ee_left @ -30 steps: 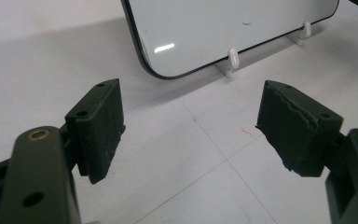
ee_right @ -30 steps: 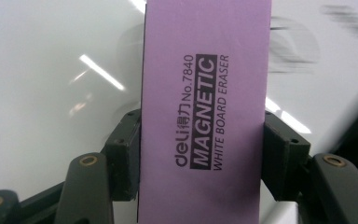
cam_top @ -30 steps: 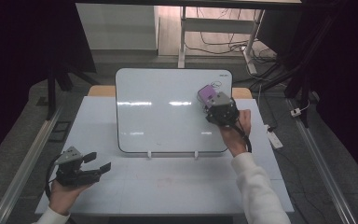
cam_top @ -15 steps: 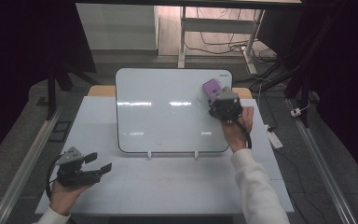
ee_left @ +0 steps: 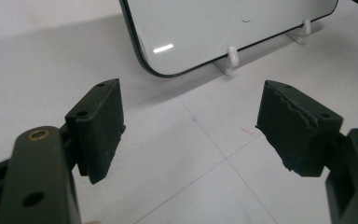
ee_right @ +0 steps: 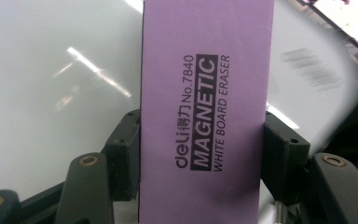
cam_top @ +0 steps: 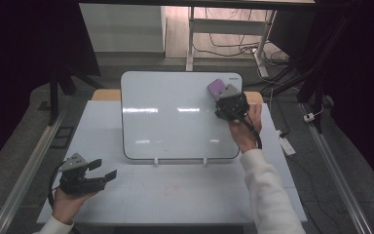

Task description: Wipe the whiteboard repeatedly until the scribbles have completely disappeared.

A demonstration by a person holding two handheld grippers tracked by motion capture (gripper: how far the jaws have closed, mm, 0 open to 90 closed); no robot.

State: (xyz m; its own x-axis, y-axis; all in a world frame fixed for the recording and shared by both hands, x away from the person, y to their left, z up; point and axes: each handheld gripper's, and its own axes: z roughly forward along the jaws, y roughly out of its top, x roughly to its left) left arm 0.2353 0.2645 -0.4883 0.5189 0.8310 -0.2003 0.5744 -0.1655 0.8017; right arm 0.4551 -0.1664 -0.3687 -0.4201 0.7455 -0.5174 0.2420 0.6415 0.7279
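Whiteboard (cam_top: 175, 117) one, purple eraser (ee_right: 205, 112) one, tongs two

Purple eraser (ee_right: 205, 112) with black lettering, white board (cam_top: 175, 114) edged black, black pads (ee_left: 100, 126)

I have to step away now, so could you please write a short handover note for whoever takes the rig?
Right gripper: shut on the purple eraser, held at the whiteboard's upper right corner.
Left gripper: open, nothing between the jaws, low over the table at front left.
Done: board looks almost clean.
Left: one small mark near the bottom edge; wipe it if wanted, then set the eraser down.
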